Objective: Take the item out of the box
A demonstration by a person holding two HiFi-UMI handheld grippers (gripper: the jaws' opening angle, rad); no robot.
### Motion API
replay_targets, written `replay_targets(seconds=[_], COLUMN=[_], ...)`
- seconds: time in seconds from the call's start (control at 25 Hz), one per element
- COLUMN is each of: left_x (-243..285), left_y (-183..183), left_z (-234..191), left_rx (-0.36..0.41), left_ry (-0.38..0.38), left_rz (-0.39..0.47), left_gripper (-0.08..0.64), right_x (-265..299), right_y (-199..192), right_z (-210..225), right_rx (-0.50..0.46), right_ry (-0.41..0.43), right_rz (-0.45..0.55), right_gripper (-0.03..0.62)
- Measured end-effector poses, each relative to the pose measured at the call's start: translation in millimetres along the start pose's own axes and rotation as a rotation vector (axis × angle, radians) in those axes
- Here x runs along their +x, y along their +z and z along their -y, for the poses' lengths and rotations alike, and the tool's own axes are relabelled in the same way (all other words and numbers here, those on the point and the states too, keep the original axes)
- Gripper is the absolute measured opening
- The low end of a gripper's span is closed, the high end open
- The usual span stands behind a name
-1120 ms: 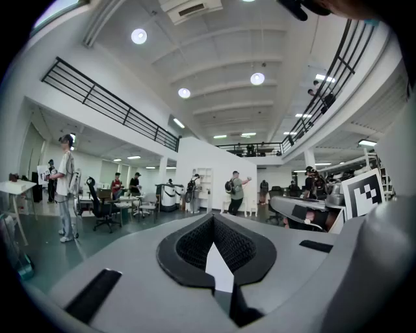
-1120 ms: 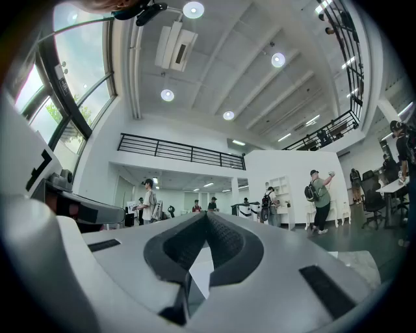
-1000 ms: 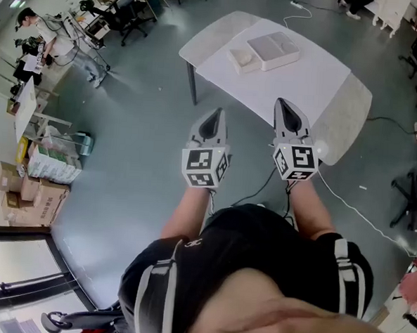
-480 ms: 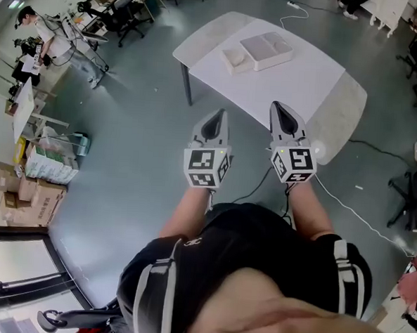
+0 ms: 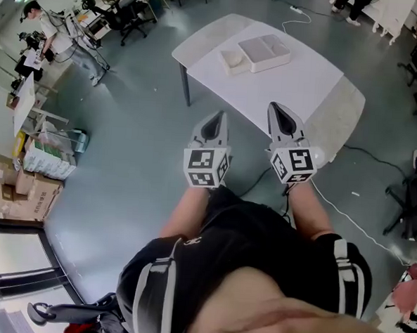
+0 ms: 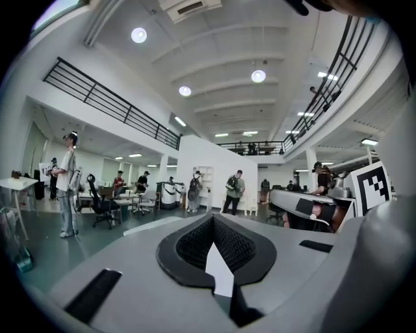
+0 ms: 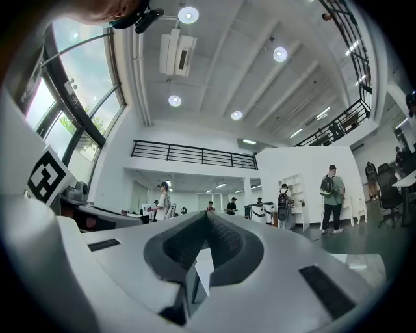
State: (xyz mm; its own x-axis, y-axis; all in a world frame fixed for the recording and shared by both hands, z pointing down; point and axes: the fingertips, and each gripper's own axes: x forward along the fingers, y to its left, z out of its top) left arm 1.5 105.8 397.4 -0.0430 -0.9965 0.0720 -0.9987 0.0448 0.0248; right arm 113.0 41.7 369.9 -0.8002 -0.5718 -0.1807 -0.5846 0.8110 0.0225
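In the head view a white table (image 5: 298, 80) stands ahead on the grey floor. On its far part lies a flat white box (image 5: 266, 51), and a smaller white tray-like item (image 5: 233, 59) sits just left of it. What is inside the box cannot be made out. My left gripper (image 5: 216, 118) and right gripper (image 5: 278, 109) are held side by side in front of the body, short of the table. The left gripper (image 6: 212, 218) is shut and empty in its own view, and so is the right gripper (image 7: 207, 215); both look out across a large hall.
Cardboard boxes (image 5: 25, 195) and a bin sit at the left. A person (image 5: 35, 25) stands by desks and office chairs (image 5: 130, 13) at the far left. A white cable (image 5: 346, 213) runs over the floor on the right, near dark chairs (image 5: 410, 203).
The table and box have slid slightly left in the head view. Both grippers sit a little higher in the frame, still shut and side by side.
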Motion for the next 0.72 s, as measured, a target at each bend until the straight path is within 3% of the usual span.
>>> replay_targets(seconds=[0.44,0.72], left_x=[52,112], left_y=[-6,-1], left_z=[-24,-61], left_rx=[-0.005,-0.021], left_ry=[-0.024,-0.042], left_rz=[0.014,0.021], left_gripper=[0.014,0.014], right_x=[45,106], right_y=[-22,-34], right_z=[24,49], right_rx=[-0.016,-0.034], right_ry=[-0.034,-0.06], right_rz=[-0.022,-0.04], right_gripper=[0.012,0.012])
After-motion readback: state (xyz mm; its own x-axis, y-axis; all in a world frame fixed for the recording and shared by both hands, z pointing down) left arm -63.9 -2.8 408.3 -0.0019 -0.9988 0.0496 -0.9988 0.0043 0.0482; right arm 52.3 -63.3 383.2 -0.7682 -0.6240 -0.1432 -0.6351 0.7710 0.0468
